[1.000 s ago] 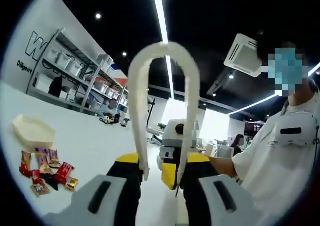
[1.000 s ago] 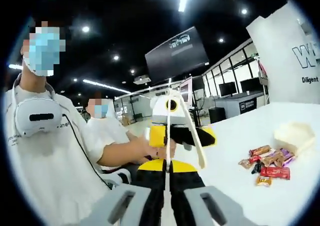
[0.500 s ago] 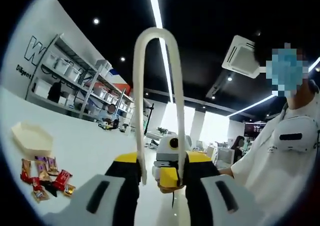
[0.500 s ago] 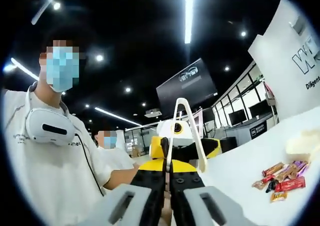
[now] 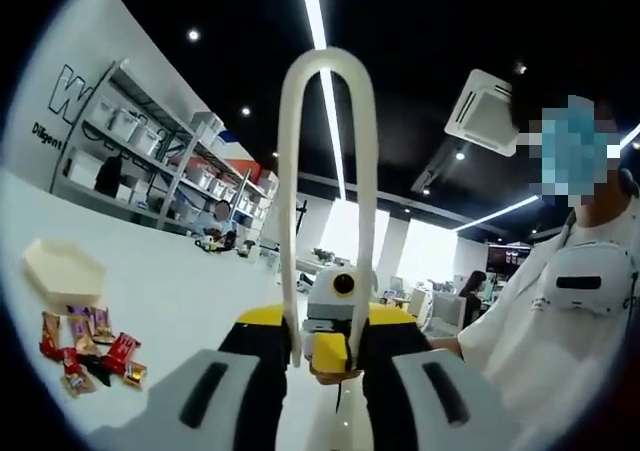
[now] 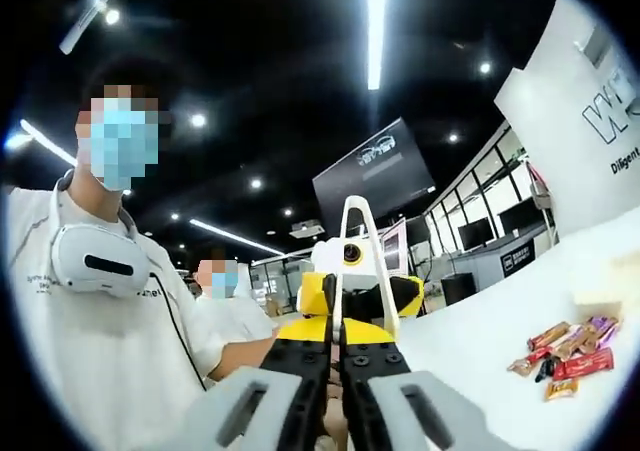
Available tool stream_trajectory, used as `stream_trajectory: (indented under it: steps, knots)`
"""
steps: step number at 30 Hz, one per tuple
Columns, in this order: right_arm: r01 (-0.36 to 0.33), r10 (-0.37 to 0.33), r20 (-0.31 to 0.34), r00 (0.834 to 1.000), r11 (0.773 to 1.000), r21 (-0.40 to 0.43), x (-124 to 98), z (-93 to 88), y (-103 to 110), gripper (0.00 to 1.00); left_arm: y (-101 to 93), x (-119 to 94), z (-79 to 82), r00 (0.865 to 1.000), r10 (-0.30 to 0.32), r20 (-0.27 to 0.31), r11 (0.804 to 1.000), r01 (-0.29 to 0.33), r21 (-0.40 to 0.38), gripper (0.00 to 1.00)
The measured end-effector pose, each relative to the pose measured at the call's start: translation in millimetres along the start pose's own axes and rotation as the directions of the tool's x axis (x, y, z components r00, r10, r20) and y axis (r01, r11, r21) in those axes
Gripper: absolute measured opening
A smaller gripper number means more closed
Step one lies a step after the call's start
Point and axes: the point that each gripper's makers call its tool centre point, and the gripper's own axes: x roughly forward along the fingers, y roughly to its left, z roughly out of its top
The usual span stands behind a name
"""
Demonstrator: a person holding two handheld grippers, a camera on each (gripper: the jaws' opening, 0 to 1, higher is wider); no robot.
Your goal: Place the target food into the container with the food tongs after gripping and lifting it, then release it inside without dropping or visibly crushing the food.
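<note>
White U-shaped food tongs (image 5: 327, 131) stand loop-up between my left gripper's (image 5: 325, 349) jaws, which are shut on both arms near their lower ends. Facing it, my right gripper (image 5: 333, 311) sits just behind the tongs. In the right gripper view my right gripper (image 6: 335, 339) is shut, with one thin arm of the tongs (image 6: 358, 221) running down into its jaws, and the left gripper (image 6: 392, 296) sits behind. Several wrapped candies (image 5: 88, 346) (image 6: 565, 349) lie on the white table (image 5: 190, 291) beside a cream hexagonal container (image 5: 62, 269) (image 6: 602, 289).
A person in a white shirt (image 6: 110, 351) stands close, holding both grippers above the table edge. Another person (image 6: 225, 306) is behind. Shelving with boxes (image 5: 150, 151) lines the far wall. The candies and container lie well off to the side of both grippers.
The tongs' arms have been squeezed closer together than a second ago. Both views have tilted upward a little, and the two grippers stay facing each other at the tongs.
</note>
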Motion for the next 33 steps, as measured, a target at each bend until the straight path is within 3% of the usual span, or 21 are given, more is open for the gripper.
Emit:
stream_trajectory:
  steps: [4, 6, 10, 12, 14, 16, 18, 19, 20, 22, 23, 26, 29, 33]
  knots:
    - [0.034, -0.032, -0.056, 0.998, 0.999, 0.021, -0.7, -8.2, -3.7, 0.0, 9.8, -4.6, -3.6, 0.999, 0.042, 0.001, 0.999, -0.042, -0.001, 0.26]
    - [0.104, -0.096, -0.105, 0.99, 0.992, 0.065, -3.2, -15.1, -11.8, 0.0, 16.8, -9.2, 1.6, 0.997, 0.074, 0.032, 0.997, -0.074, -0.002, 0.26]
    - [0.172, -0.171, -0.152, 0.973, 0.985, -0.009, -8.7, -21.1, -23.8, 0.0, 30.2, -18.4, 6.4, 0.991, 0.126, 0.048, 0.992, -0.125, -0.007, 0.26]
    - [0.232, -0.231, -0.194, 0.953, 0.973, -0.021, -13.7, -28.4, -33.3, 0.01, 45.0, -24.8, 5.3, 0.979, 0.2, 0.04, 0.979, -0.201, 0.028, 0.26]
    - [0.301, -0.305, -0.239, 0.922, 0.952, -0.054, -19.9, -36.6, -45.7, 0.04, 51.8, -28.5, 1.3, 0.973, 0.231, 0.023, 0.972, -0.232, 0.03, 0.26]
    - [0.361, -0.372, -0.272, 0.888, 0.928, -0.088, -25.7, -43.9, -54.7, 0.04, 66.4, -35.2, -3.5, 0.952, 0.305, 0.006, 0.95, -0.305, 0.075, 0.26]
    - [0.414, -0.419, -0.251, 0.873, 0.907, -0.075, -27.5, -42.6, -60.2, 0.04, 77.4, -40.6, -9.3, 0.933, 0.36, -0.011, 0.93, -0.357, 0.09, 0.26]
    - [0.455, -0.458, -0.25, 0.853, 0.888, -0.071, -31.2, -42.5, -65.1, 0.04, 78.7, -41.0, -10.4, 0.933, 0.36, -0.007, 0.93, -0.358, 0.082, 0.26]
    - [0.503, -0.513, -0.265, 0.817, 0.857, -0.108, -38.1, -44.6, -73.7, 0.03, 80.8, -42.0, -10.9, 0.931, 0.364, -0.002, 0.929, -0.363, 0.075, 0.25]
    - [0.538, -0.572, -0.304, 0.762, 0.82, -0.193, -48.0, -50.8, -84.4, 0.02, 87.9, -44.8, -14.4, 0.922, 0.386, -0.007, 0.921, -0.385, 0.062, 0.25]
    - [0.543, -0.585, -0.314, 0.748, 0.811, -0.216, -50.8, -53.1, -86.0, 0.01, 92.0, -45.7, -17.0, 0.916, 0.402, -0.013, 0.914, -0.4, 0.064, 0.25]
    - [0.563, -0.594, -0.325, 0.736, 0.803, -0.193, -53.8, -58.4, -88.4, 0.05, 98.4, -45.1, -21.7, 0.907, 0.42, -0.022, 0.907, -0.418, 0.053, 0.25]
    - [0.599, -0.621, -0.331, 0.711, 0.781, -0.178, -60.0, -61.7, -92.4, 0.18, 105.1, -43.6, -26.6, 0.9, 0.435, -0.028, 0.9, -0.433, 0.046, 0.25]
    - [0.617, -0.641, -0.318, 0.699, 0.765, -0.186, -64.3, -63.2, -89.1, 0.23, 112.6, -37.0, -32.6, 0.902, 0.432, -0.011, 0.9, -0.43, 0.069, 0.25]
